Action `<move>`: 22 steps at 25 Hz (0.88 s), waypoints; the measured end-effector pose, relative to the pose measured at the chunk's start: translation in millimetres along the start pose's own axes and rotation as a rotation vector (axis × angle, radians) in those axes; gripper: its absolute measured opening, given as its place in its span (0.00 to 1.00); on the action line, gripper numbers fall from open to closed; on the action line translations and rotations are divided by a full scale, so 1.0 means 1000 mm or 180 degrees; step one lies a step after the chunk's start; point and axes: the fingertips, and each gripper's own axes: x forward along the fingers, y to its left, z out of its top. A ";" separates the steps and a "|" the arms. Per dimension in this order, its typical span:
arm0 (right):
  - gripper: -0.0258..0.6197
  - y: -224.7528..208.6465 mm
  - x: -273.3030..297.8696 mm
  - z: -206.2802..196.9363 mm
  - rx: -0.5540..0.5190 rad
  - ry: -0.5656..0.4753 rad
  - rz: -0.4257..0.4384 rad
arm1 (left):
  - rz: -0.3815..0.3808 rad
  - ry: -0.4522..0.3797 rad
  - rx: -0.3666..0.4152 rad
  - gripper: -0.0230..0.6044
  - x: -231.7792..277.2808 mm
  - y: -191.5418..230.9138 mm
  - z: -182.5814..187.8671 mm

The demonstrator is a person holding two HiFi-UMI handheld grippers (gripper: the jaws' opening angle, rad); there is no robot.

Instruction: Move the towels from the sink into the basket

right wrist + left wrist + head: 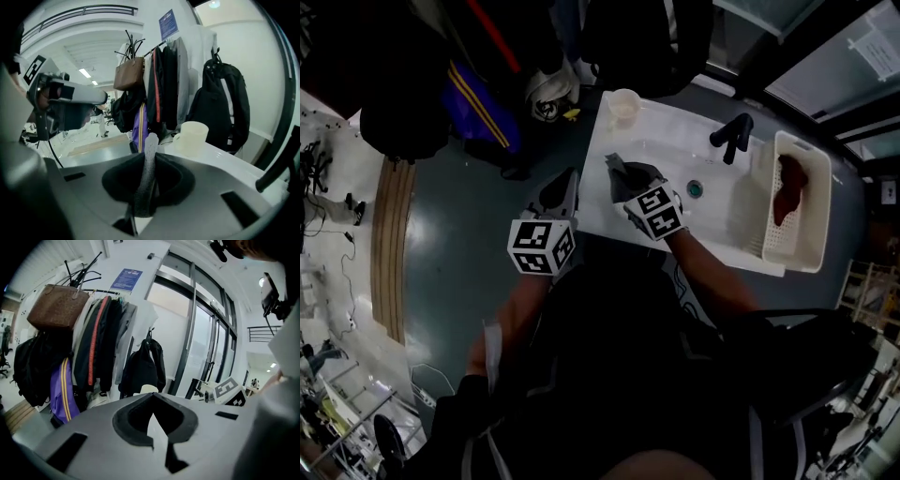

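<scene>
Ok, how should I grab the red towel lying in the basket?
Probably from straight above, pinching the bunched middle of the red towel: it lies crumpled inside the basket, whose walls block a sideways approach.

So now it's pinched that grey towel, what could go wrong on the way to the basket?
The right gripper holds only a narrow fold of the grey towel in its jaws, so it may slip out mid-carry. The black faucet stands between the sink and the basket; a dangling towel could snag on it. The cup by the sink might also get knocked.
</scene>
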 end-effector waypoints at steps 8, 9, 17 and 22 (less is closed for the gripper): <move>0.13 -0.030 -0.086 0.043 0.0174 -0.0513 -0.0388 | -0.0310 -0.0194 0.0080 0.05 0.016 -0.058 0.033; 0.13 -0.036 -0.100 0.045 0.0198 -0.0561 -0.0473 | -0.0385 -0.0221 0.0103 0.05 0.021 -0.068 0.037; 0.13 -0.089 -0.205 0.049 0.0290 -0.0840 -0.1081 | -0.0931 -0.0363 0.0320 0.05 0.056 -0.159 0.060; 0.13 -0.121 -0.260 0.038 0.0457 -0.0945 -0.1358 | -0.1218 -0.0319 0.0352 0.05 0.075 -0.210 0.062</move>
